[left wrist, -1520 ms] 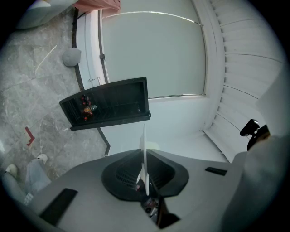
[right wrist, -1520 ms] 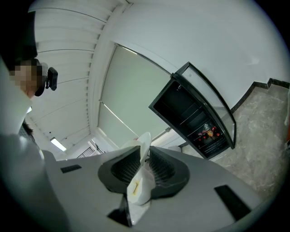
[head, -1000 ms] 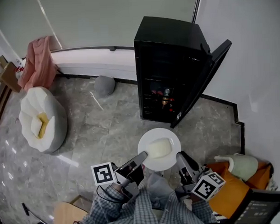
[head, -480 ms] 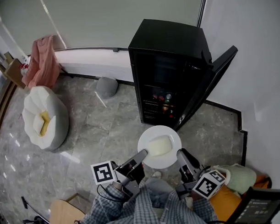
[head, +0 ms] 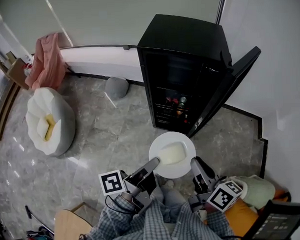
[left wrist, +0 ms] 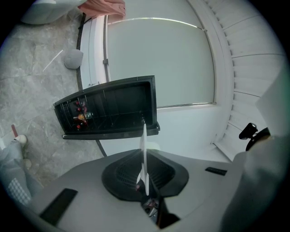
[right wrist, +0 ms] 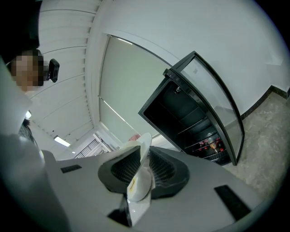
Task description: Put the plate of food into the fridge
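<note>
A white round plate [head: 183, 165] carries a pale block of food [head: 172, 153]. My left gripper [head: 154, 164] is shut on the plate's left rim and my right gripper [head: 194, 163] is shut on its right rim. The plate hangs level above the floor, just in front of the black fridge [head: 184, 47], whose door [head: 226, 88] stands open to the right. Cans and bottles sit on its lower shelves [head: 175, 104]. In the left gripper view the plate rim [left wrist: 144, 154] runs edge-on between the pads, with the fridge [left wrist: 108, 106] beyond. The right gripper view shows the rim [right wrist: 144, 156] clamped and the fridge [right wrist: 190, 113] ahead.
A white beanbag [head: 48, 120] with a yellow item lies at the left. A pink cloth [head: 47, 59] hangs by the window sill. A grey cushion [head: 117, 86] rests on the floor left of the fridge. An orange seat with a pale green bag [head: 260, 189] is at my right.
The fridge has drawn closer and larger in the head view, and the plate sits nearer its open front. Both grippers keep their hold on the rim.
</note>
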The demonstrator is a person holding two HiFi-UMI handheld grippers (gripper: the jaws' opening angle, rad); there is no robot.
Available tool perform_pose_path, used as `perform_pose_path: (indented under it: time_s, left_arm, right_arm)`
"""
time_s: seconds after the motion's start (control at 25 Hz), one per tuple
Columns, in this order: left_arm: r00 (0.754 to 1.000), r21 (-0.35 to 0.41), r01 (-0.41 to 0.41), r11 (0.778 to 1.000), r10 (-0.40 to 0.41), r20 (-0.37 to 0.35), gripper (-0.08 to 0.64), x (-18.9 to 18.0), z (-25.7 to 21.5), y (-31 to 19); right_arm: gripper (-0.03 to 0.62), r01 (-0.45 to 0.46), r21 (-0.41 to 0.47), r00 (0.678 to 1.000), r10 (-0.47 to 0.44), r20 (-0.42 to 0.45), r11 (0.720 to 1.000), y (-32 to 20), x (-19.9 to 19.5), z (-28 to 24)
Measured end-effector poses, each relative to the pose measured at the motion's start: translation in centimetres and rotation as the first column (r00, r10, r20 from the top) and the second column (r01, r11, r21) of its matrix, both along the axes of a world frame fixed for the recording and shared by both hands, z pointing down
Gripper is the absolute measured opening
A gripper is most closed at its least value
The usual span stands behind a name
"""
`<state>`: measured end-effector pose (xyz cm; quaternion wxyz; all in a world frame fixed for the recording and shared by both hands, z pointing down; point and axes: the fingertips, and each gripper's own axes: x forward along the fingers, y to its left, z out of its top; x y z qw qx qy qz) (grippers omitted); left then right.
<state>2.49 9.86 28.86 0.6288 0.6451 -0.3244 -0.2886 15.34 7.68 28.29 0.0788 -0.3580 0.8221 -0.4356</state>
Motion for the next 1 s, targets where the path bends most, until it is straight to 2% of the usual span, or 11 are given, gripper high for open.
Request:
perform_pose_path:
  time_s: [0.12, 0.36, 0.72, 0.84, 1.0]
  left_arm:
    - [1.000, -0.007, -0.009, 1.000, 0.009, 0.009, 0.021, -0.3, 0.2, -0.7]
    - [0.999, 0.005, -0.038, 0.999, 0.038, 0.014, 0.021, -1.4, 0.2, -3.3]
    - [0.997, -0.006, -0.071, 0.997, 0.071, 0.002, 0.021, -3.7, 1.2, -7.0]
    - [0.997, -0.003, -0.076, 0.997, 0.076, 0.009, 0.021, -4.6, 1.5, -8.6]
    - [0.997, -0.009, -0.079, 0.997, 0.079, -0.023, 0.021, -5.2, 1.9, -10.4]
  right_arm:
    - [0.069, -0.017, -0.010, 1.000, 0.017, 0.006, 1.000, -0.7, -0.2, 0.0]
    - [0.069, -0.068, -0.065, 0.994, 0.073, 0.081, 0.996, -2.9, -1.1, 0.4]
    - [0.063, -0.101, -0.088, 0.993, 0.105, 0.046, 0.991, -6.3, -3.5, 1.3]
    - [0.063, -0.096, -0.067, 0.995, 0.097, 0.017, 0.993, -7.6, -4.4, 1.3]
    - [0.063, -0.113, -0.068, 0.994, 0.113, 0.002, 0.991, -9.3, -5.1, 1.8]
